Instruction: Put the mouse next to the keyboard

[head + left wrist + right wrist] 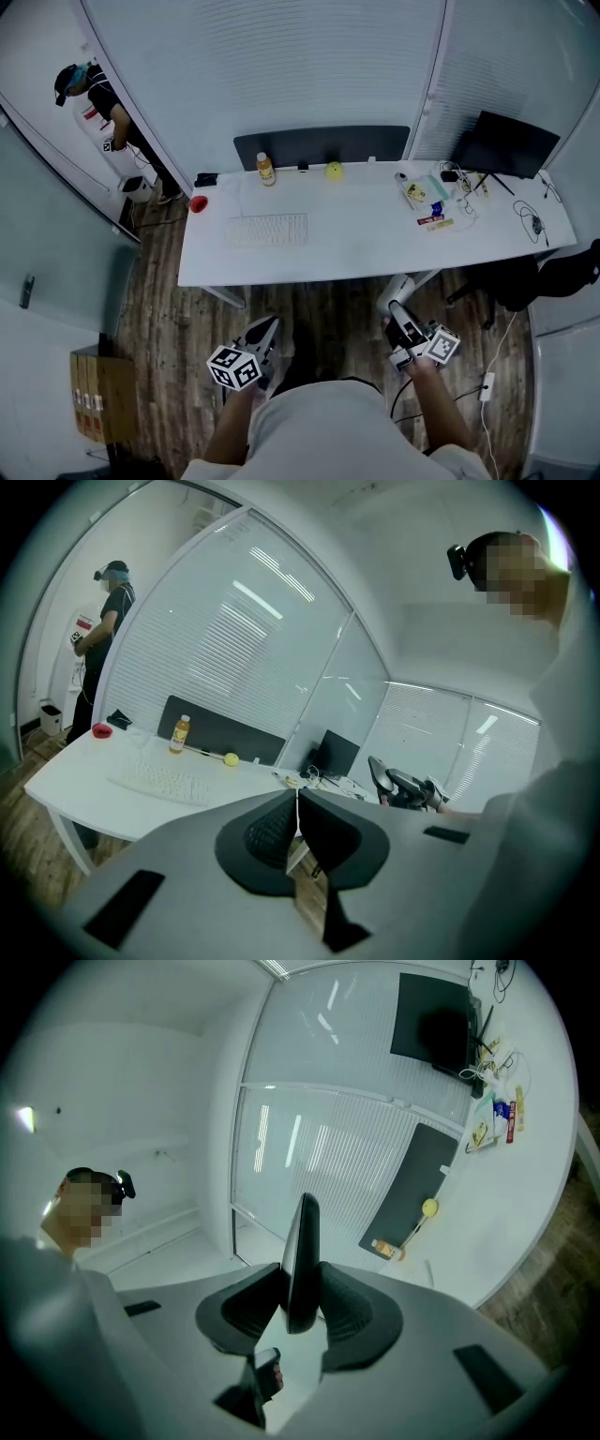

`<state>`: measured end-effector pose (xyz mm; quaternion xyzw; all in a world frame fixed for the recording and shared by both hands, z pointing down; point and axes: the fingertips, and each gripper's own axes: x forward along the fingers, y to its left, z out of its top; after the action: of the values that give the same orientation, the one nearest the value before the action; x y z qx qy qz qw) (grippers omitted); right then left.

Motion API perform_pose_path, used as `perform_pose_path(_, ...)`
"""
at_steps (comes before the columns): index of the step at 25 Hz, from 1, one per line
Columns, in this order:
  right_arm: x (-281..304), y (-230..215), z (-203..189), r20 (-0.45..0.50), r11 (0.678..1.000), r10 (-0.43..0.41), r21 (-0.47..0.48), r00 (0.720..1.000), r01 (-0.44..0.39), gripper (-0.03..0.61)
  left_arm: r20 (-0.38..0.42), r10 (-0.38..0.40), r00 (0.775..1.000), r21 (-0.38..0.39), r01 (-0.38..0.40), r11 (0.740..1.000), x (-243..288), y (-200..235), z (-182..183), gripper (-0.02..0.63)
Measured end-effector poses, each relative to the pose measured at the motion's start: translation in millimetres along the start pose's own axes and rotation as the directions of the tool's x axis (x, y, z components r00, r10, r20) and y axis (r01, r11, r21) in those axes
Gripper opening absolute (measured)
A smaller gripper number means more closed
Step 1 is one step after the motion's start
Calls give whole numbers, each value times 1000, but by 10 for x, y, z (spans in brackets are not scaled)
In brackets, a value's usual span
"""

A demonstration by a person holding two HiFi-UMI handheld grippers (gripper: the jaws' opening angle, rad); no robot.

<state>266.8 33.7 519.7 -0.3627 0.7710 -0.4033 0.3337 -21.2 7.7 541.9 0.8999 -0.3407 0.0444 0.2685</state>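
Note:
A white keyboard lies on the left half of the white desk; the left gripper view shows the keyboard too. My right gripper hangs in front of the desk's near edge, over the floor, shut on a grey-white mouse. In the right gripper view the mouse stands edge-on between the pads. The left gripper view catches that mouse from the side. My left gripper is lower left of it, its jaws shut with nothing between them.
On the desk's far side stand an orange-capped bottle, a yellow ball, a red cup, snack packets and a dark monitor. A black chair sits at the right. A person stands far left.

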Motion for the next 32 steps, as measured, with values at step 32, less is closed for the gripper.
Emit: perform_pose_path(32,1972,-1290,53,-65,981,-189,30,980,191,143,-110,-129,985,-61,123,991,1278,1937,857,21)
